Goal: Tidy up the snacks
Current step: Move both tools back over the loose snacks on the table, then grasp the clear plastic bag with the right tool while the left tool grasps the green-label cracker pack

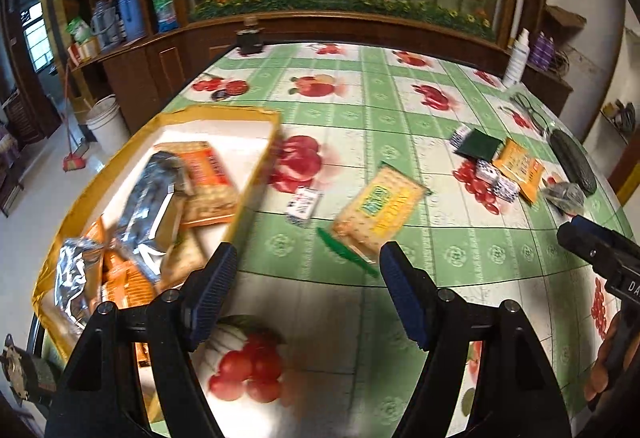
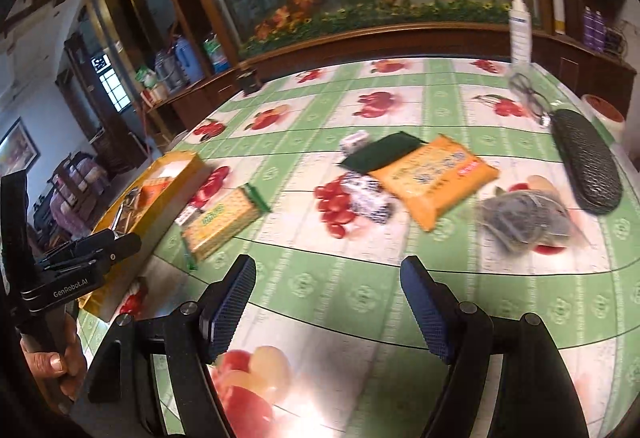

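Left gripper [image 1: 306, 266] nearest, jaws apart, empty, just right of the yellow box [image 1: 256, 162]. Right gripper [image 2: 328, 278] likewise spread, holding nothing. Yellow cracker pack [image 1: 378, 210] flat on the tablecloth [image 1: 360, 110], right of the box, beside a small white packet [image 1: 304, 204]. Probably light, crinkly, brittle inside; best pinched across the short edge. "GenRobot.AI" legible on the left tool; pack print too blurred.

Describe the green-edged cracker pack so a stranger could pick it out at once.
Start at the yellow box on the table's left side. Just to its right, on the fruit-print tablecloth, lies the cracker pack. Unlike the orange packs further right, it is yellow with green ends and a green label.
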Demonstrator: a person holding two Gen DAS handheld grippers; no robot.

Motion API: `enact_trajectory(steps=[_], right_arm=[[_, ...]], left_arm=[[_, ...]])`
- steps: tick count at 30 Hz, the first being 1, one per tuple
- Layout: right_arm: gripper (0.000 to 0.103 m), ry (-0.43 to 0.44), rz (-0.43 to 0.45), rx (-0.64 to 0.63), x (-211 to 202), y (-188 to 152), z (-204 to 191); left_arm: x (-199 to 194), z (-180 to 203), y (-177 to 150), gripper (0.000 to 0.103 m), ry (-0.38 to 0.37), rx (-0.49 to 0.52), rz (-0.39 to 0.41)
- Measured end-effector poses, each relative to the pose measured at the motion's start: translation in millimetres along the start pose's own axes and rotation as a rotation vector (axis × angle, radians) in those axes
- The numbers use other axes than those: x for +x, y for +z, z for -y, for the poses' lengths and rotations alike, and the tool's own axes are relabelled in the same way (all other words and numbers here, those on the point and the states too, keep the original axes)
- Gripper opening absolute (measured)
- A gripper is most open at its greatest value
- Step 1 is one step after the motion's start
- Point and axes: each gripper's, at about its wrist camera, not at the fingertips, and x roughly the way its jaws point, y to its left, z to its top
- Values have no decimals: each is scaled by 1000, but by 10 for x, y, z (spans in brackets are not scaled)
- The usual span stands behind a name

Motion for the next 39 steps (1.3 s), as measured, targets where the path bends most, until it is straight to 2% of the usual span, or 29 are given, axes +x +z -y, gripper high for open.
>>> enact_trajectory(steps=[5, 9, 18, 29, 34, 39], right_arm=[[77, -29, 2, 41, -58, -29, 268], [82, -63, 2, 70, -121, -48, 490], [85, -169, -2, 64, -162, 151, 977], [88, -200, -65, 41, 243, 360, 1218], [90, -228, -85, 31, 381, 397, 1243], [94, -232, -103, 30, 470, 404, 1273]], left_arm=[[72, 278, 45, 73, -23, 67, -24], [136, 450, 39, 73, -37, 123, -48], [407, 497, 159, 73, -74, 199, -79], [833, 546, 364, 73, -61, 277, -137], [939, 575, 368, 74, -84, 292, -149], [1009, 502, 395, 83, -109, 265, -141]])
